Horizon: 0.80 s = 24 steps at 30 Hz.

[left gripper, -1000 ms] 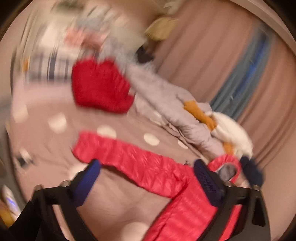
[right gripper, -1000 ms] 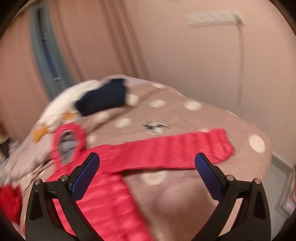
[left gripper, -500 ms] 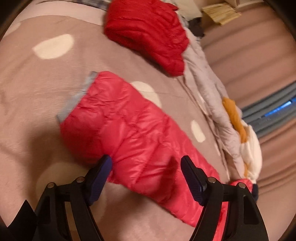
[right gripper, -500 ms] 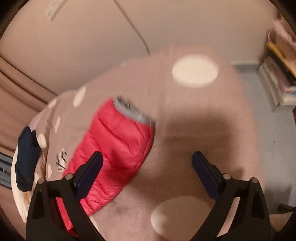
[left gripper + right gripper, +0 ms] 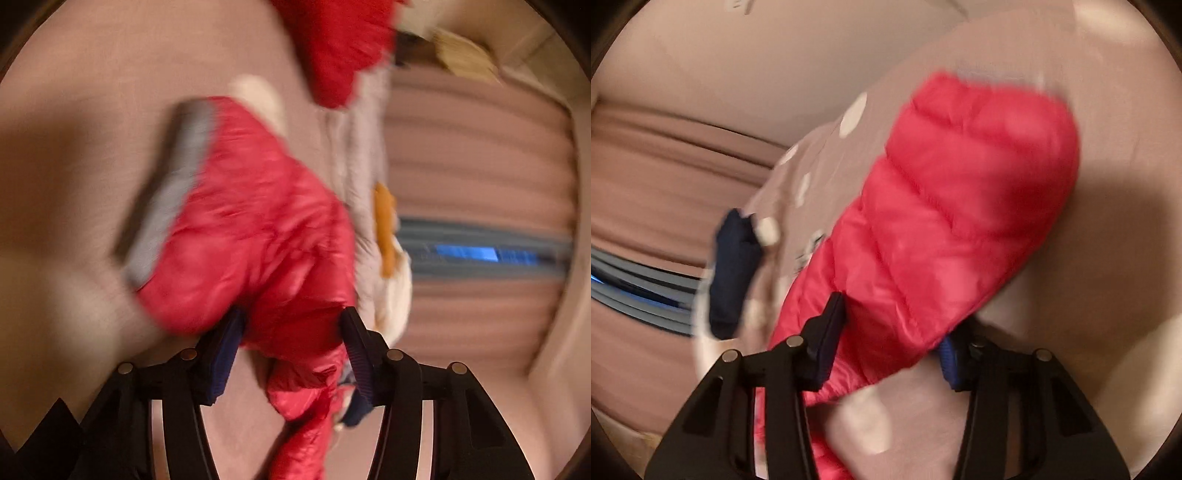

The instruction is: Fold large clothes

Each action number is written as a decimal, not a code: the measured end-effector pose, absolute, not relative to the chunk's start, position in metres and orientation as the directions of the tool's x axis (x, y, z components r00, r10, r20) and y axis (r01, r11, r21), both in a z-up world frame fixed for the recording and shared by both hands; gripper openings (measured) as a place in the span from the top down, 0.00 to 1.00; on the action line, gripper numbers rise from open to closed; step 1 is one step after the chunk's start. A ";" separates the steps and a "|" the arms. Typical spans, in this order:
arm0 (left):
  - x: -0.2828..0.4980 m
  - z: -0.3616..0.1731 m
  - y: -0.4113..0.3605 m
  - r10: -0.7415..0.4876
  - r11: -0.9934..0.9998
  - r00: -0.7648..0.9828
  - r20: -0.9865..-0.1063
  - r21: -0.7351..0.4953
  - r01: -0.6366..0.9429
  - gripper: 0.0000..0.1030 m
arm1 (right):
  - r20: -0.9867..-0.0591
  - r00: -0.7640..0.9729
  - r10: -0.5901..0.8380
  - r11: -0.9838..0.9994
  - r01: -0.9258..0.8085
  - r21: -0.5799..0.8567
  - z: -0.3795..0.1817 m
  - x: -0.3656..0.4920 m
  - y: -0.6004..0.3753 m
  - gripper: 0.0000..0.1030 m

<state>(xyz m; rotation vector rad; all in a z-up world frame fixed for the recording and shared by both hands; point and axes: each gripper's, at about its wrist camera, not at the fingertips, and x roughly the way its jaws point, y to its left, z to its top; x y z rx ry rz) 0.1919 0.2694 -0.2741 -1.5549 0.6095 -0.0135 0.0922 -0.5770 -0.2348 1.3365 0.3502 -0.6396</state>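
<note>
Both grippers have dropped toward the bed since a second ago, each rolling as it came, and their jaws have just been closing around a sleeve of the red puffer jacket.

Left wrist view: the left gripper straddles the left sleeve partway along its length. That sleeve runs away from the gripper up and to the left, ending in a grey cuff that lies flat on the pink dotted bedspread. Red fabric bulges between the blue pads and both seem to touch it, though blur hides how firmly they bite. More of the jacket trails back under the gripper toward the body. Beyond lie a folded red garment and a pale grey heap, near but apart from the sleeve.

Right wrist view: the right gripper is set across the right sleeve, whose long axis climbs up and to the right to its far end. The near pad presses the sleeve's edge; the far pad is half buried under the padding, so this looks like a pinch taking hold. A dark blue garment sits well to the left.

Each hand is nearest its own sleeve, and both sleeves point outward from the jacket's body, so I judge the coming fold must carry them inward, across their length.
</note>
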 end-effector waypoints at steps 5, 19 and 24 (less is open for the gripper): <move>0.159 -0.236 0.258 -0.174 0.252 0.811 -0.558 -0.821 -0.511 0.28 | -0.580 0.788 -0.207 0.044 0.599 0.799 -0.233 0.077 -0.570 0.46; 0.168 -0.252 0.253 -0.201 0.166 0.866 -0.457 -0.888 -0.430 0.23 | -0.551 0.804 -0.223 0.000 0.565 0.825 -0.226 0.031 -0.552 0.20; 0.186 -0.269 0.267 -0.278 0.062 0.873 -0.401 -0.914 -0.400 0.49 | -0.483 0.860 -0.168 0.018 0.492 0.870 -0.234 0.053 -0.545 0.20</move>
